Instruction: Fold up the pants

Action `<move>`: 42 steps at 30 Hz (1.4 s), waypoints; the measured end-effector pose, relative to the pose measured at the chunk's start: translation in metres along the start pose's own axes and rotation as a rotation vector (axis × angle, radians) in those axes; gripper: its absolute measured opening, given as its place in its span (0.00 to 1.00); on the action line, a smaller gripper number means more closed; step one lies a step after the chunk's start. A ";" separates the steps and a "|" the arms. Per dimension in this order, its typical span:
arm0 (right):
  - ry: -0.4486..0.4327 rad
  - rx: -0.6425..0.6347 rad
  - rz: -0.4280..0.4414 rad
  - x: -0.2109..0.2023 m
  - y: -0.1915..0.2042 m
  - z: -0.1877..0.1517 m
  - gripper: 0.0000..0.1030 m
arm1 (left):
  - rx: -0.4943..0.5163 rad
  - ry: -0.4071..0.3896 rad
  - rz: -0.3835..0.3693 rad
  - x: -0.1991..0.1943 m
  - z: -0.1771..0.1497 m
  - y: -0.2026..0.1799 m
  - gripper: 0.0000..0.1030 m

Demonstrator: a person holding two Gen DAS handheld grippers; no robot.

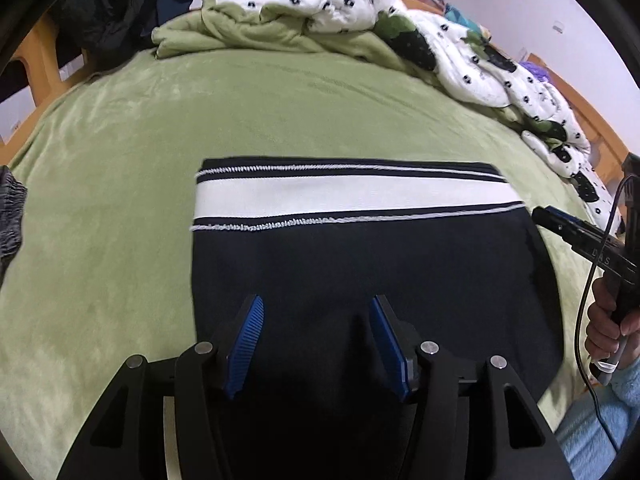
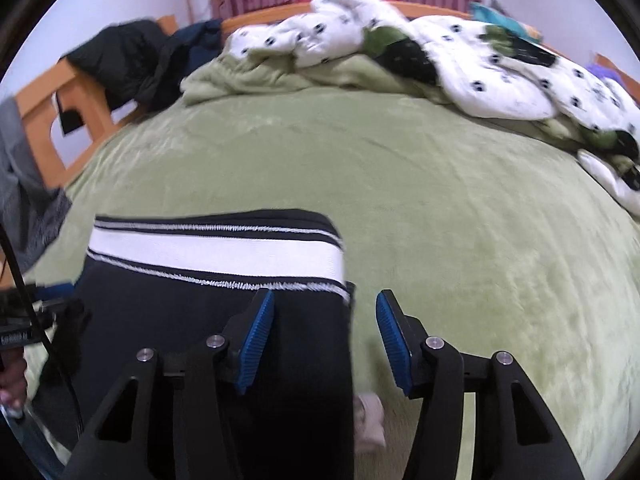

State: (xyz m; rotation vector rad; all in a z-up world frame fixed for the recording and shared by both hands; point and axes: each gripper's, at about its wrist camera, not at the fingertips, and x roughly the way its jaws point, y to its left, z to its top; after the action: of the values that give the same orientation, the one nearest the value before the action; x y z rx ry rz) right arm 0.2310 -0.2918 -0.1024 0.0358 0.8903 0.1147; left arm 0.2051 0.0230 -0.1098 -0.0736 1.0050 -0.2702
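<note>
Nearest the bed's front edge, the left gripper point(image 1: 316, 340) hangs over the dark body of the folded pants point(image 1: 360, 264), its jaws parted with nothing between them. Just off the pants' right edge, the right gripper point(image 2: 325, 340) stands likewise agape and grips nothing, 1 finger over cloth, the other over the green bed cover point(image 2: 460, 208). Beyond both, the pants' white stripe point(image 1: 352, 194) runs crosswise. Along the bed's far edge lies a rumpled white quilt point(image 1: 472, 64), and a dark jacket point(image 2: 120, 60) drapes the wooden frame at the far left corner.
</note>
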 end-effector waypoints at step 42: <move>0.032 0.014 0.012 -0.123 0.038 -0.089 0.45 | -0.099 -0.013 0.065 -0.098 -0.116 -0.011 0.56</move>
State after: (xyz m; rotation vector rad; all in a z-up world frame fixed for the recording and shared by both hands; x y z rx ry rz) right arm 0.0817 -0.2699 -0.0599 0.0524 0.9233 0.1210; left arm 0.0560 0.0455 -0.0891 -0.1320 1.0056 -0.1603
